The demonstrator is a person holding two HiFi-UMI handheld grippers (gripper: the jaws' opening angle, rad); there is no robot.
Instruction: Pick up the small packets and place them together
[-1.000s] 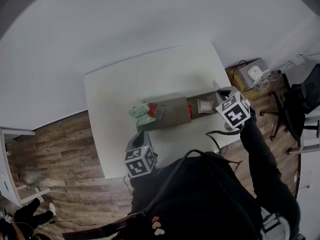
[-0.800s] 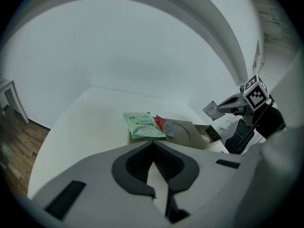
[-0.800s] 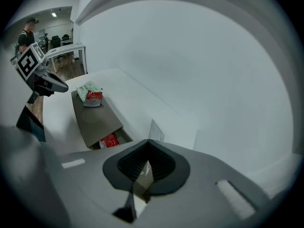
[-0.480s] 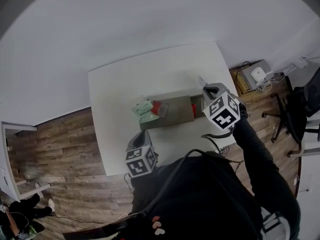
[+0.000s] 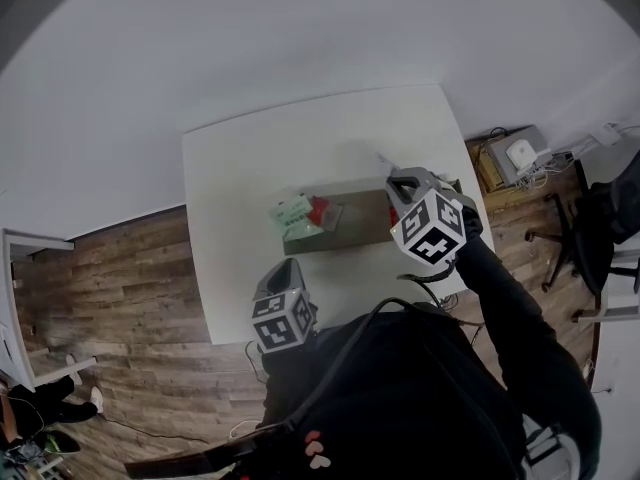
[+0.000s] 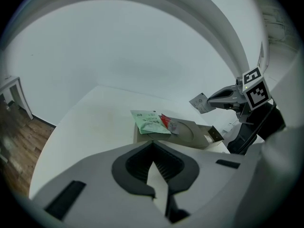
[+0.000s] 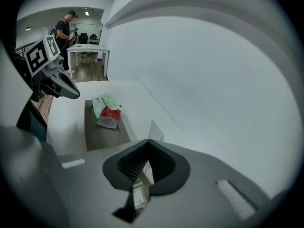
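Your right gripper (image 5: 392,173) is clamped tight on a small white packet (image 7: 155,131). One edge is pinched deep between the pads and the rest sticks out past the tips. It hangs in the air over the far edge of the brown board (image 5: 355,218), near the board's right end, clear of the surface.

Your left gripper (image 5: 285,268) has its jaws closed together with nothing in them. It hovers by the near edge of the white table (image 5: 240,168), short of the board's left end.

Handling, as a guess:
- The packet looks very light, thin and floppy, like a sachet.
- It stands out straight from the jaws here, so the grip is enough.
- The film is likely slick, so an edge pinch could let it swivel or slide.
- It is not fragile, but a hard squeeze could crease it or burst a seam.
- The best hold is on a flat sealed edge, as you have it now.
- It will drop flat once let go, so release it low.

Looks:
- The held packet is pale grey-white and squarish, with faint print I can't read.
- A green packet (image 5: 291,212) and a red packet (image 5: 320,211) lie at the left end of the board, touching, with the red one overlapping the green one's edge.
- That pair is the obvious gathering spot, well apart from the held packet.
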